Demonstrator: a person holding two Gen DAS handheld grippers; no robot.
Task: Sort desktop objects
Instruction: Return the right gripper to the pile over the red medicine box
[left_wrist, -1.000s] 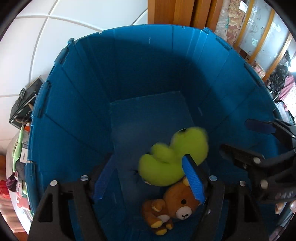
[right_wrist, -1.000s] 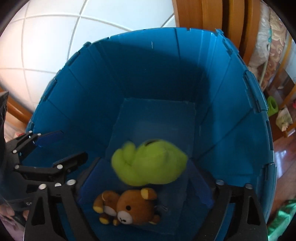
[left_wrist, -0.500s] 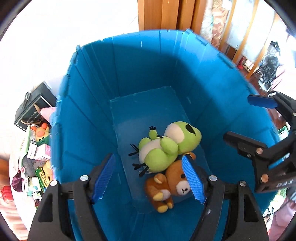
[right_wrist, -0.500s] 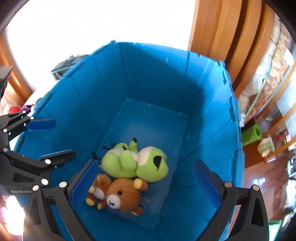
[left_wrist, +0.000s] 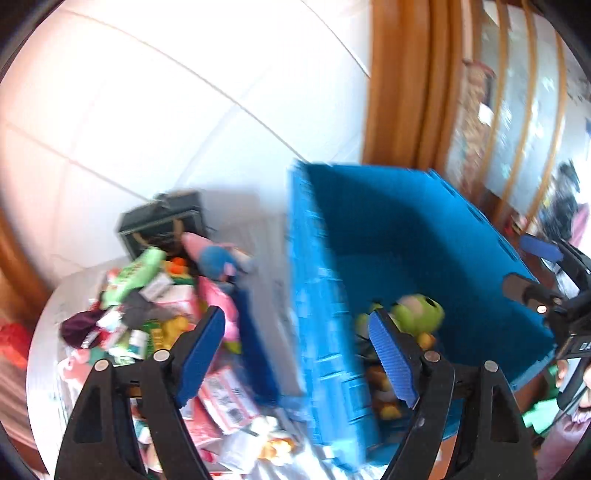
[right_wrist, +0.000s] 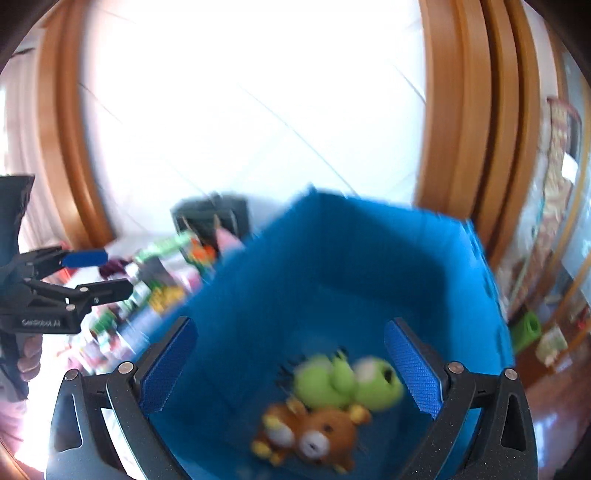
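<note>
Left wrist view. The left hand-held gripper (left_wrist: 299, 350) is empty and its jaws are opening; nothing lies between the blue pads (left_wrist: 391, 358). It straddles the near wall of the blue bin (left_wrist: 325, 295), which fills the frame from 12 to 4 o'clock. Inside the bin, at about 4 o'clock from centre, the green frog plush (left_wrist: 417, 314) rests on the floor of the bin, with the brown bear plush (left_wrist: 382, 387) just below it, largely hidden behind the right-side finger. From 8 to 10 o'clock a heap of unsorted items (left_wrist: 147, 314) covers the tabletop (left_wrist: 44, 376): packets, cartons, pink and blue soft toys. A black box (left_wrist: 162, 229) stands behind the heap. The right hand-held gripper (left_wrist: 532, 269) shows at 3 o'clock, jaws apart and empty.

Right wrist view. The right hand-held gripper (right_wrist: 291, 369) is wide open with nothing in it, looking down into the blue bin (right_wrist: 369, 258). The green frog plush (right_wrist: 343, 380) and brown bear plush (right_wrist: 314, 435) lie touching at 5 to 6 o'clock. The left hand-held gripper (right_wrist: 92, 273) appears at 9 o'clock over the heap (right_wrist: 159, 288). The picture is motion-blurred.

Progress assessment: two plush toys are in the bin; the bulk of the heap is unsorted. The task appears to be at an early stage.
</note>
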